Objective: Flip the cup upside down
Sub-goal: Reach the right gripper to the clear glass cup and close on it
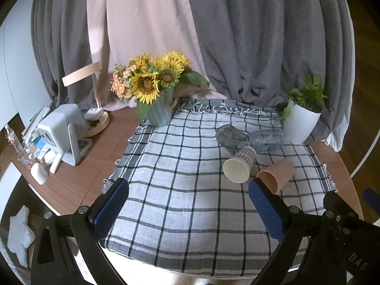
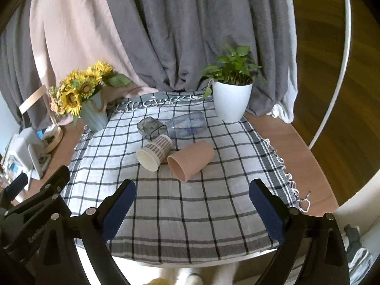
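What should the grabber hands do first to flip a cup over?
Probably move the right gripper forward toward the pink cup. All four cups lie on their sides on the checked cloth, and the pink one is nearest, with its mouth facing that gripper. Both grippers' jaws are open and empty, the left gripper too.

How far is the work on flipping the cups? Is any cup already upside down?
Nothing looks done yet. All four cups lie on their sides on the checked cloth: the pink cup, the paper cup, the dark glass and the clear glass. Nothing is in hand: the left claw and right claw are open, short of the cups. Every flip is left.
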The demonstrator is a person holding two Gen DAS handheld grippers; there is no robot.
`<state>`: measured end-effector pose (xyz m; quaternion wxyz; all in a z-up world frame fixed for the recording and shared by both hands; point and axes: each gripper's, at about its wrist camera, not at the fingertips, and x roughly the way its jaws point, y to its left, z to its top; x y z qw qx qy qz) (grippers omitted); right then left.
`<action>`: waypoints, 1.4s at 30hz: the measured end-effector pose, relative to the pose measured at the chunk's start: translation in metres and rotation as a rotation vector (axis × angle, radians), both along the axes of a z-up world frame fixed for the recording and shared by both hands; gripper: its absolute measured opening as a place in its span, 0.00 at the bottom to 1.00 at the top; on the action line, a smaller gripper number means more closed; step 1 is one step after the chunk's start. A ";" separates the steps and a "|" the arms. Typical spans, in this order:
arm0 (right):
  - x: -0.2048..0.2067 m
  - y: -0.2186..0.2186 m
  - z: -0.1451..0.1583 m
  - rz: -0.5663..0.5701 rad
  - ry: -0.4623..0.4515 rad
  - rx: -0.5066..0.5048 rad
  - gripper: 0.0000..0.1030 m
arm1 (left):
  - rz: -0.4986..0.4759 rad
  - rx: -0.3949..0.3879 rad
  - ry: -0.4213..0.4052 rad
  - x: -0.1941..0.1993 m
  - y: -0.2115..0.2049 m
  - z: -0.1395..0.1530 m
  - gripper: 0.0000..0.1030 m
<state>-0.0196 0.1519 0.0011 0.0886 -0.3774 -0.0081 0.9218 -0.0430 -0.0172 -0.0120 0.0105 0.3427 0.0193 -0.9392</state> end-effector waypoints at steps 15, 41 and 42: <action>-0.117 -0.024 -0.027 0.116 -0.153 -0.040 0.94 | 0.168 0.091 -0.177 -0.102 -0.037 -0.040 1.00; -0.375 -0.074 -0.138 0.452 -0.650 0.170 0.93 | 0.297 0.136 -0.430 -0.274 -0.049 -0.146 0.99; -0.382 -0.076 -0.143 0.464 -0.666 0.168 0.93 | 0.295 0.131 -0.437 -0.278 -0.048 -0.149 0.99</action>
